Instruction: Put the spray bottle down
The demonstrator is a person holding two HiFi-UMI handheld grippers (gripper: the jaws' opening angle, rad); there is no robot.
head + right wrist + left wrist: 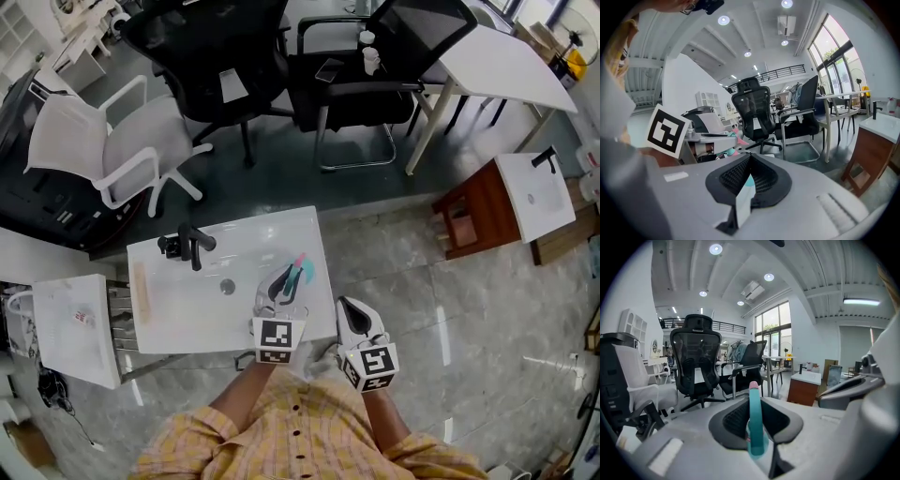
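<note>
- Person in a checked shirt (pixel 298 427) is standing at the near edge, holding both tongs out front.
- Right gripper (pixel 351 315) is hanging just off the near right corner of the white basin (pixel 178 314). Its jaws are sitting drawn together. A pale sliver is showing in the slit, too small to tell what it is. It is doing nothing for the task.
- Left gripper (pixel 280 284) is clamping the spray bottle (pixel 300 274) by its teal neck, with the pink tip poking up past the pads.
- The bottle is sitting over the basin's near right part, beside the drain (pixel 227 287). Whether its base is touching the surface is not showing.
- Judgement: the task is looking mostly carried through. The bottle is already over a landing spot but is not yet released.
- Left to do: lowering it until it stands, opening the jaws, then backing off without tipping it.
- The black faucet (pixel 192 246) is standing well apart at the basin's far left, so it is not blocking anything.
- Office chairs (pixel 211 56) are standing beyond and are irrelevant.
</note>
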